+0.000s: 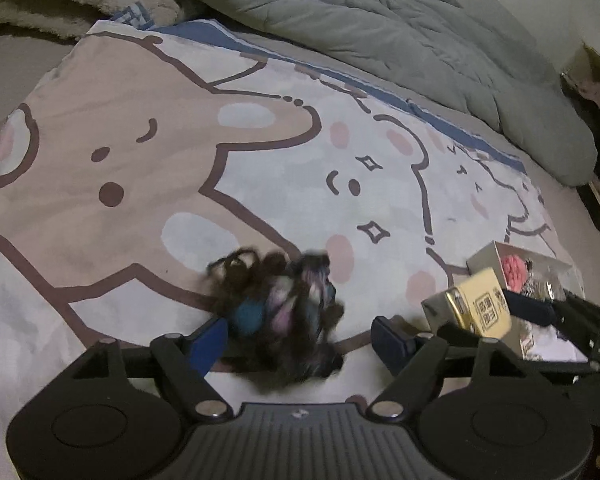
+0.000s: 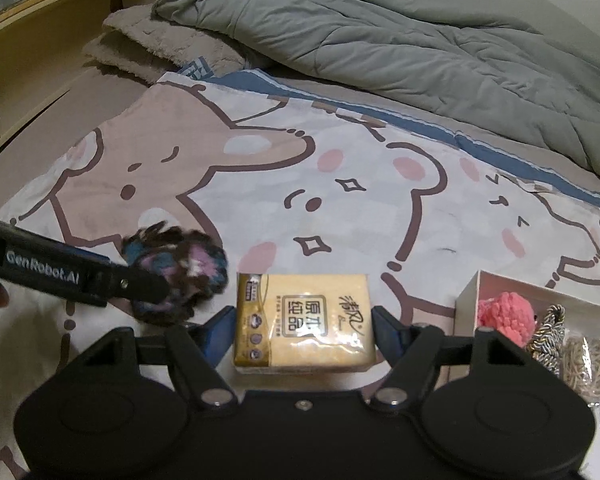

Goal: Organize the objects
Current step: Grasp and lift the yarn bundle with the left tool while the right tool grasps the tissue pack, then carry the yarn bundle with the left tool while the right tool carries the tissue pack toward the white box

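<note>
Your right hand-held gripper (image 2: 303, 330) pinches gold tissue pack (image 2: 304, 322) squarely, just beside white box (image 2: 470, 292) at bed's near right. Your left hand-held gripper (image 1: 296, 340) spread; fuzzy dark scrunchie (image 1: 278, 312) between fingers, blurred, cannot tell if pads touch. Risk: scrunchie slips free onto bear-print sheet (image 1: 140, 160); pack snags box wall, tipping pink ball (image 2: 506, 316). Grey duvet (image 2: 380, 40) beyond.

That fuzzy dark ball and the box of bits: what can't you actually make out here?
- Fuzzy ball, left wrist view: motion-blurred, so what it is stays unclear.
- White box, right wrist view: cut off by the frame edge.
- Tissue pack, left wrist view: partly hidden by the right claw.
</note>
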`<state>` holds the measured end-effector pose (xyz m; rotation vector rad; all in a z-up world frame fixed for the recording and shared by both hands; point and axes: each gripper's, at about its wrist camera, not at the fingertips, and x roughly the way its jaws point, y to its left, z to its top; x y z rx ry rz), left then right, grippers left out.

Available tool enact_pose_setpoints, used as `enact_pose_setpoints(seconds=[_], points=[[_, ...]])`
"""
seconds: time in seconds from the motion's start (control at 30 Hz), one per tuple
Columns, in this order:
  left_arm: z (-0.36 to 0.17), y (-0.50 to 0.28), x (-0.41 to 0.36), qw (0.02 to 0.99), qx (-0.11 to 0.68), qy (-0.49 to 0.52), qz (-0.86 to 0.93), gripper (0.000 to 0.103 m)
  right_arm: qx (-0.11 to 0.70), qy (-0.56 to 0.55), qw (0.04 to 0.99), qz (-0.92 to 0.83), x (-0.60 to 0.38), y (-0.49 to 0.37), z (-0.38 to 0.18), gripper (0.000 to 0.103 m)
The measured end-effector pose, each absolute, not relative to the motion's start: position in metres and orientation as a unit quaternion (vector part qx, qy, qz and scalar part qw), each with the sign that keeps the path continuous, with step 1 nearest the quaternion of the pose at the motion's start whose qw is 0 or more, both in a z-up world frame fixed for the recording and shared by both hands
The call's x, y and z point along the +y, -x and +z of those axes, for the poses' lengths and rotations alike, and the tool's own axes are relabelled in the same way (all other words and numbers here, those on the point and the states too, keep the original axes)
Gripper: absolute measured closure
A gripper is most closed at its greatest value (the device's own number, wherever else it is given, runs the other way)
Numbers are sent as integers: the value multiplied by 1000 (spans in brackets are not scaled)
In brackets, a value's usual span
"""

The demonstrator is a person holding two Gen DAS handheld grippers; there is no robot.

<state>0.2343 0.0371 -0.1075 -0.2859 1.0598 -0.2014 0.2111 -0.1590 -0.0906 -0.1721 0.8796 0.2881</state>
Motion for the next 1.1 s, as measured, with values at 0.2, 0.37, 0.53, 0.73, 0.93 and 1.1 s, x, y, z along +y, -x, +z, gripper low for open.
enact_pose_setpoints(seconds=[0.2,0.37,0.53,0.73,0.93,1.1], points=[[-117,-244,23,856,506,81,-74,25,426,80,890,144,-161,-215,-94,30],[-126,-251,24,851,518,53,-68,26,434,82,885,148,-163,-219,-99,30],[-131,-255,28,848,524,41,-65,45,440,83,881,151,-162,-222,-104,30],[-128,-255,38,852,517,49,-61,63,437,84,882,151,-162,-220,-102,30],[-115,-249,42,860,502,58,-64,70,429,79,888,147,-161,-216,-96,30],[-98,-241,45,873,478,67,-67,71,415,74,895,147,-161,-211,-86,30]])
